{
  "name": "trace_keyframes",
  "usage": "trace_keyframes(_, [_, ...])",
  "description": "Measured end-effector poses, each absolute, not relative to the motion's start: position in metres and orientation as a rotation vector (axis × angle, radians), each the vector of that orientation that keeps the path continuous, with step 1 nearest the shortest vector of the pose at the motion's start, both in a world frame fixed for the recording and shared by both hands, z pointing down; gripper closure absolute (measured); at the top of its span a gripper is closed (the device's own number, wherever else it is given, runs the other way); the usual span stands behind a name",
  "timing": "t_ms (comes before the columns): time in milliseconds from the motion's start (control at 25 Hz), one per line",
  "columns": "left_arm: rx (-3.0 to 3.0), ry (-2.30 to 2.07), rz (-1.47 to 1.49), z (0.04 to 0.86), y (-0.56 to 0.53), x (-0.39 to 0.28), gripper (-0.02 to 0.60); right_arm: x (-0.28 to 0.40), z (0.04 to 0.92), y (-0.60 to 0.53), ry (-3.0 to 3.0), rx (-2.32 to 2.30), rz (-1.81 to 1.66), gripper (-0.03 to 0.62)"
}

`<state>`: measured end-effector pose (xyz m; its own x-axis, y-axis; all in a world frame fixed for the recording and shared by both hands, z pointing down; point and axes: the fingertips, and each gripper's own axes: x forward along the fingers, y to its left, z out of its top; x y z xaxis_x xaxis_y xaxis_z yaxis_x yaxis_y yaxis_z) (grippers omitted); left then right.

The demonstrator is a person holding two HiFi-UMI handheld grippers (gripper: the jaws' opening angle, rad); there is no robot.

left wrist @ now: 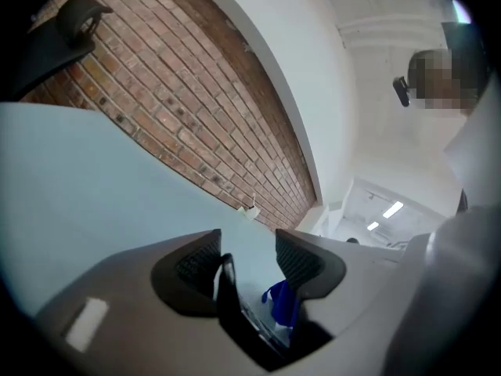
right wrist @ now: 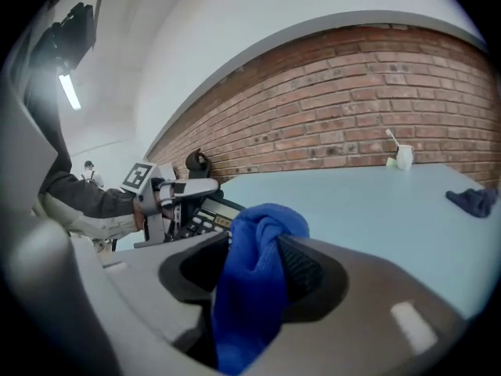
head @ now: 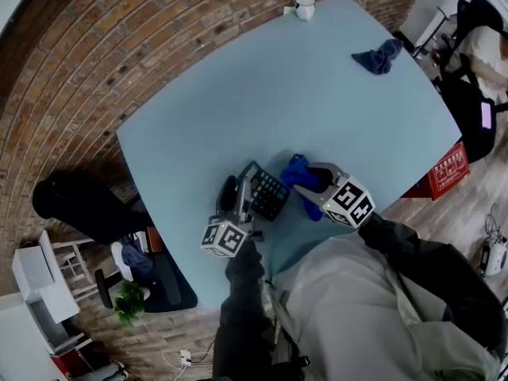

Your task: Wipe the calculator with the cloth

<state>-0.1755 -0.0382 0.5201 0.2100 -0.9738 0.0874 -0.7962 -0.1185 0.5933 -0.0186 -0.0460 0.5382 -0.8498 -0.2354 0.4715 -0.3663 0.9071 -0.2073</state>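
1. Calculator (head: pixel 268 194) is on the light-blue counter (head: pixel 278 94), close to its near edge, right in front of the person, keys up.
2. L claw (head: pixel 240 193) is at the calc's left side. Its jaws are moderately apart w/ the calc's thin dark edge (left wrist: pixel 228 292) between them. The edge lies against one pad and there's a clear gap to the other, so no clamp.
3. R claw (head: pixel 312 184) is just right of the calc, also moderately wide. Blue cloth (right wrist: pixel 254 272) stands bunched between its jaws, leaning on one pad, w/ the other pad bare beside it.
4. In the head view the cloth (head: pixel 295 171) bulges out past the R claw's tips, just beside the calc's right edge. Can't tell if it's touching.
5. Well apart from the calc, a crumpled dark rag (head: pixel 379 56) lies far right. A white mug (head: pixel 305 7) w/ a stick in it stands at the counter's far edge.
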Motion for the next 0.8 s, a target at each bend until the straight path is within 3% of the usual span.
trace_keyframes(120, [2.076,-1.674,-0.197,0.519,-0.034,-0.17,0.291,-0.018,0.545,-0.045,-2.576,0.436,0.343,0.322])
trace_keyframes(360, [2.252,-1.758,0.216,0.511,-0.022,-0.174,0.287,-0.019,0.562,-0.041,-2.379,0.343,-0.039,0.309])
trace_keyframes(440, [2.251,-1.793,0.191,0.501,-0.018,-0.18,0.293,-0.02,0.559,-0.043,-2.353,0.346,-0.107,0.309])
trace_keyframes(560, [2.219,-1.864,0.052,0.483,-0.008,-0.191,0.408,-0.027,0.528,-0.058,-2.501,0.449,0.014,0.309])
trace_keyframes(640, [2.179,-1.905,-0.069,0.472,0.006,-0.197,0.571,-0.025,0.487,-0.073,-2.7,0.62,0.197,0.436])
trace_keyframes(680, [2.148,-1.912,-0.151,0.467,0.013,-0.199,0.577,-0.023,0.467,-0.078,-2.778,0.689,0.275,0.578])
trace_keyframes(800, [2.027,-1.862,-0.474,0.451,0.033,-0.205,0.577,-0.029,0.449,-0.077,-2.834,0.659,0.46,0.594])
